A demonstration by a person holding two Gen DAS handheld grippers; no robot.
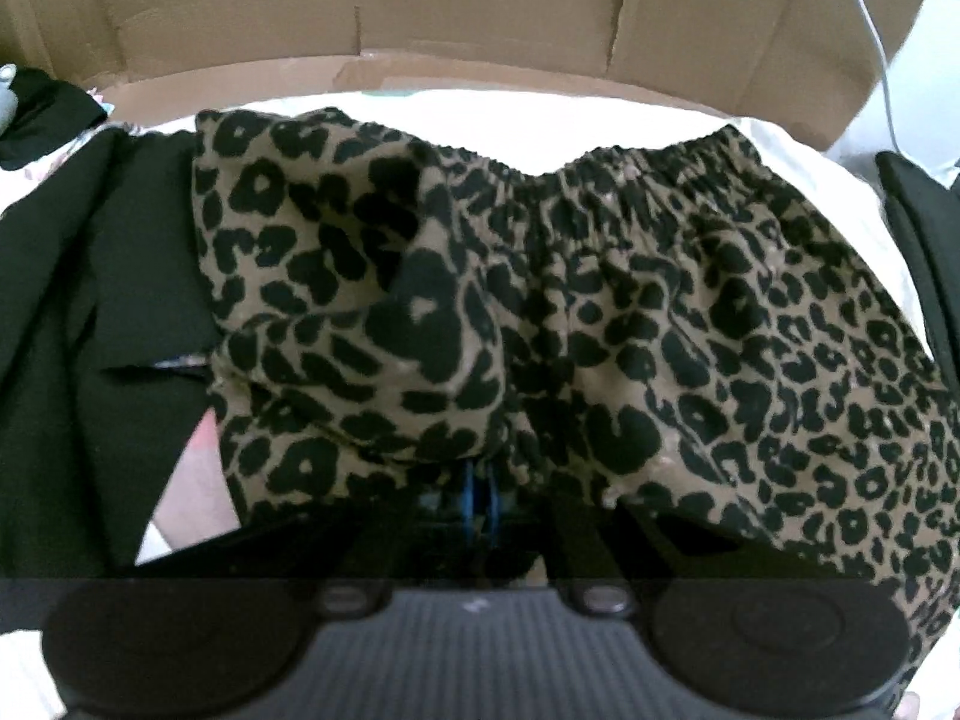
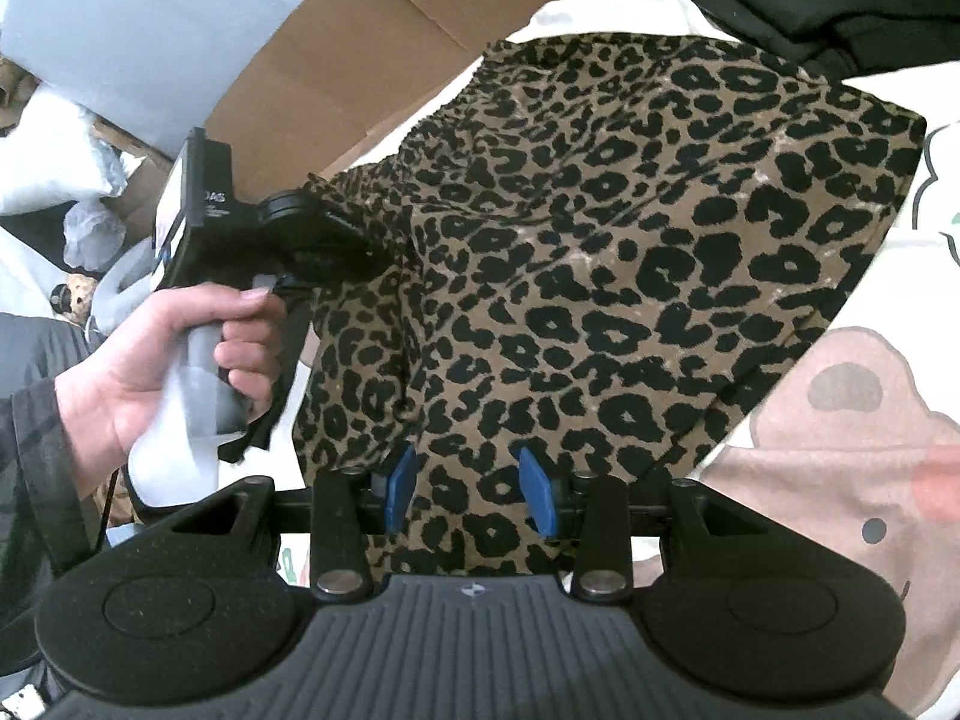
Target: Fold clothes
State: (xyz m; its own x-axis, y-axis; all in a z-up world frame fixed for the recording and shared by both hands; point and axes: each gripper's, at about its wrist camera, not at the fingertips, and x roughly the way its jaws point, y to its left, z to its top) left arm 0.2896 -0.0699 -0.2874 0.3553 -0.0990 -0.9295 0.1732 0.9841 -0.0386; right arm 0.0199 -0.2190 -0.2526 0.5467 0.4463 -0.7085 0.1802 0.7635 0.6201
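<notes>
My right tongs (image 2: 468,489) stand wide over the leopard-print garment's (image 2: 600,276) near hem; my left tongs (image 2: 336,240), mid-left, grip its gathered edge, lifting it.

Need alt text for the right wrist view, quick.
The right gripper is open, its blue fingers apart over a leopard-print garment. At left, a hand holds the left gripper, clamped on the fabric's edge.

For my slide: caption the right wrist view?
Open right gripper over leopard-print garment; left gripper clamps its edge.
</notes>
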